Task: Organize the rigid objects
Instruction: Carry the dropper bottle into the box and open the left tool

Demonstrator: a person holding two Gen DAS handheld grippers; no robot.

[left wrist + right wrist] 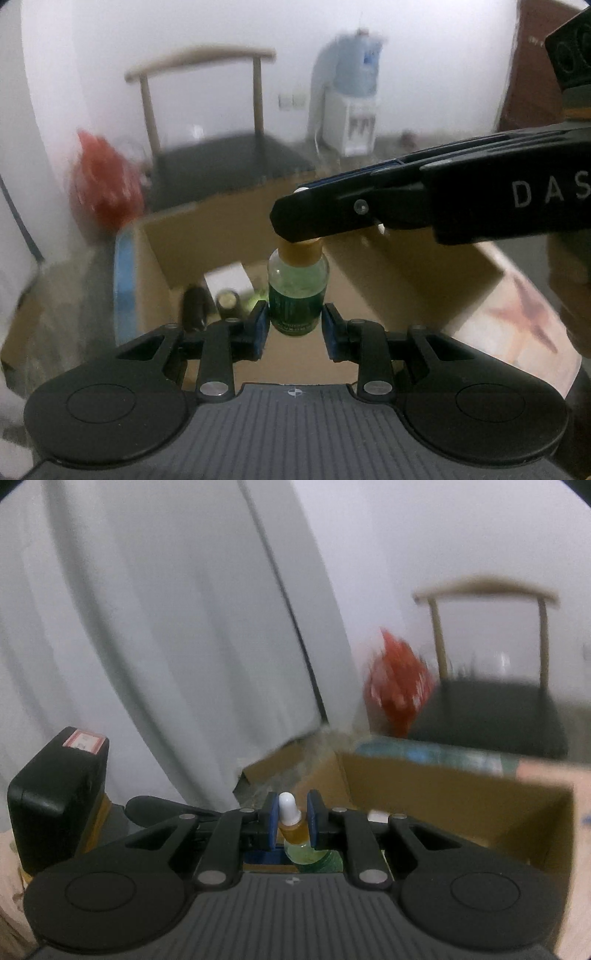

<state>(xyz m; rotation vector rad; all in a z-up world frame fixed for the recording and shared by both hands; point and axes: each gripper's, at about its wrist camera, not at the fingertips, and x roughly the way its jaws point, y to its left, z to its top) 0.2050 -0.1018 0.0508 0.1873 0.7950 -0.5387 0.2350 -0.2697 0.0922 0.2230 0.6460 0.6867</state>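
2 grippers meet on 1 small dropper bottle held in the air over an open cardboard box. The right gripper is clenched on the bottle's amber collar, its blue pads pressing from both sides while the white rubber bulb pokes up between them; from the left wrist view that same right gripper reaches in from the right and sits on top of the cap. The bottle hangs upright, clear glass at the shoulder with greenish liquid and a dark green label lower down. The left gripper is at the bottle's lower body with a blue pad on either side; the left pad looks to touch the label, the right one seems just beside it, so I cannot tell for sure whether it really grips. Inside the box, below and left of the bottle, lie a few small dark items and something white, too blurred to name. Behind stand a chair with a dark seat, a red bag beside it, and a water dispenser against the wall. A pale curtain fills the left of the right wrist view.
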